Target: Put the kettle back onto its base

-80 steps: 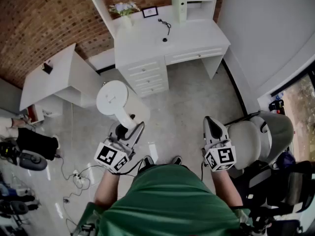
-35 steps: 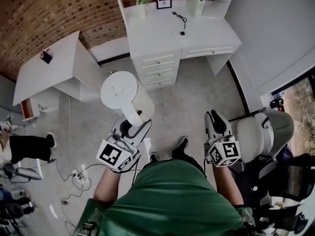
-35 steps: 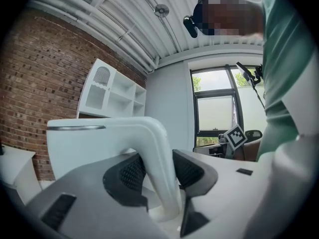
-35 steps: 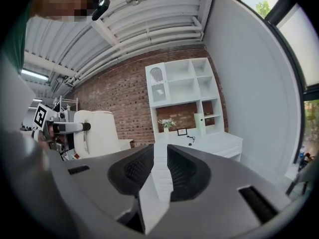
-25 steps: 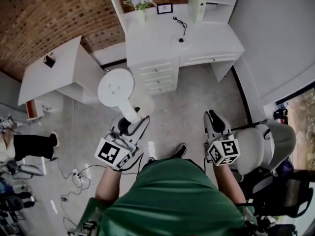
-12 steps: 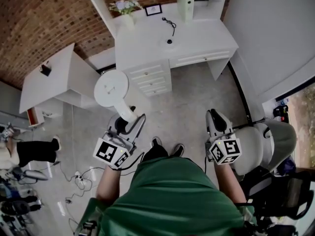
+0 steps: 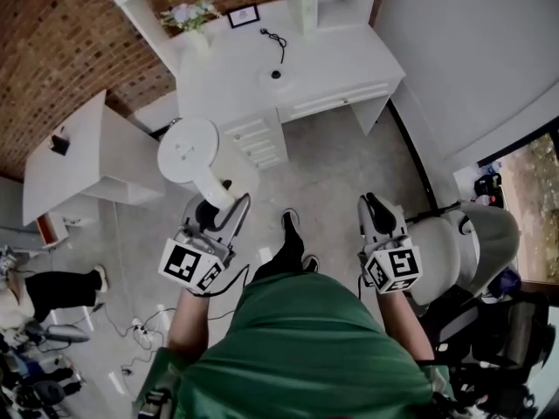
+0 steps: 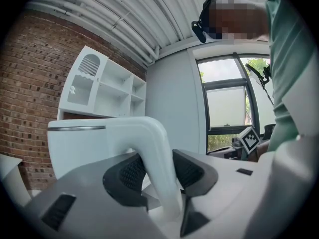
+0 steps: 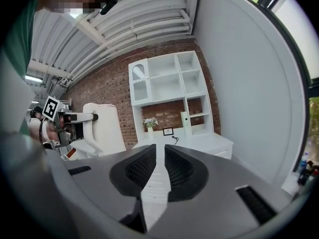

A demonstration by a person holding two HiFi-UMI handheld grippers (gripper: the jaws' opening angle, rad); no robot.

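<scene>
A white kettle (image 7: 194,154) hangs over the floor at the left, carried by its curved handle (image 8: 155,151). My left gripper (image 7: 217,213) is shut on that handle, with a dark pad on each side of it (image 8: 157,172). The small round base (image 7: 276,74) lies on the white desk (image 7: 332,59) ahead, its black cord (image 7: 272,37) running back from it. My right gripper (image 7: 374,213) is held level beside the kettle and carries nothing. Its jaws are closing and a narrow gap shows between the pads (image 9: 159,166). In the right gripper view the kettle (image 9: 102,128) is at the left.
The desk has a drawer stack (image 7: 255,136) under it, a flower vase (image 7: 194,23), a small picture frame (image 7: 243,15) and shelves behind. A low white table (image 7: 87,155) stands left. A grey chair (image 7: 472,251) is close on the right. Cables and another person's legs (image 7: 52,288) lie far left.
The person has stepped on towards the desk, one foot now out in front. Both grippers went along, and the kettle stays held in the left one.
</scene>
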